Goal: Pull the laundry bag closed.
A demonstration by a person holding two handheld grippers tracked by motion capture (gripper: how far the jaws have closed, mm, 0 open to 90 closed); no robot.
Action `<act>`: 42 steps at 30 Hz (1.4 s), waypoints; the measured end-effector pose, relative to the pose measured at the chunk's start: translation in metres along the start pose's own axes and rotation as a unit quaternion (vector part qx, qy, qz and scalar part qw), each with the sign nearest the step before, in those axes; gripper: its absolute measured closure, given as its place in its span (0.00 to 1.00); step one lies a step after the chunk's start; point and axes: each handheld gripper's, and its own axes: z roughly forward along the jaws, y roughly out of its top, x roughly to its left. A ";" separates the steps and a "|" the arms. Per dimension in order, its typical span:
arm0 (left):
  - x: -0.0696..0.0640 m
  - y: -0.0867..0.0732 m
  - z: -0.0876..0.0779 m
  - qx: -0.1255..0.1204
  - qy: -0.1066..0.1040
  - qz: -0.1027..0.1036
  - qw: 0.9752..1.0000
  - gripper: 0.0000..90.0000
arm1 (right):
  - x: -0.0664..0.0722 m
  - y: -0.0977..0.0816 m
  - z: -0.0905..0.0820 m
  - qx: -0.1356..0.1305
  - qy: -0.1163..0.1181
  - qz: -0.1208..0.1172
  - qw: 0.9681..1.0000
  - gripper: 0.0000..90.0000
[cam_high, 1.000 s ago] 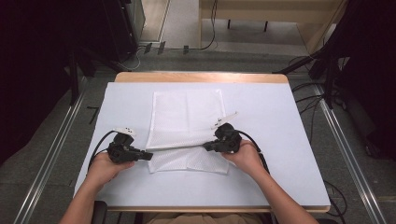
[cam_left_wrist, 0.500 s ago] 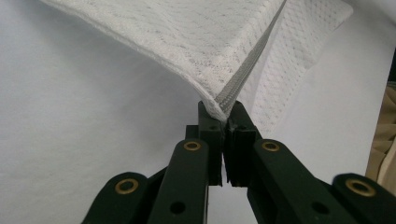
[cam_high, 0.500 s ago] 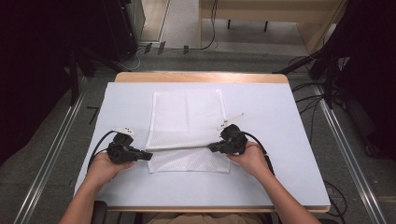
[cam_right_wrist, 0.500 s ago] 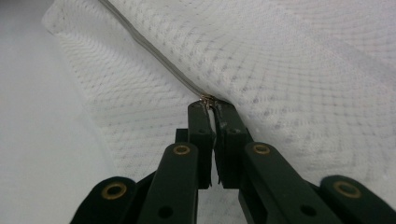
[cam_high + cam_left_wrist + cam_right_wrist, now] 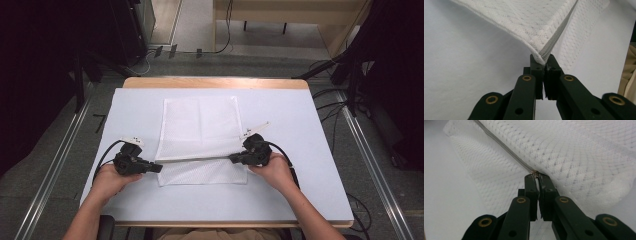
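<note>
Both forearms reached in low over the white tabletop [image 5: 300,150]. The left claw [image 5: 156,168] and right claw [image 5: 234,159] each pinched an end of the mesh bag's [image 5: 200,125] grey zipper edge [image 5: 195,160], stretched taut between them.

White rectangular mesh laundry bag [image 5: 200,131] with grey zipper [image 5: 197,160], lying flat on the table's middle, long side running away. Near part lifted along the zipper line, stretched taut, pinched at both ends.
</note>
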 end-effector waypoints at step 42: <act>0.001 0.000 -0.002 -0.010 0.010 -0.007 1.000 0.79 | -0.002 -0.017 -0.015 -0.014 -0.016 -0.003 1.000 0.91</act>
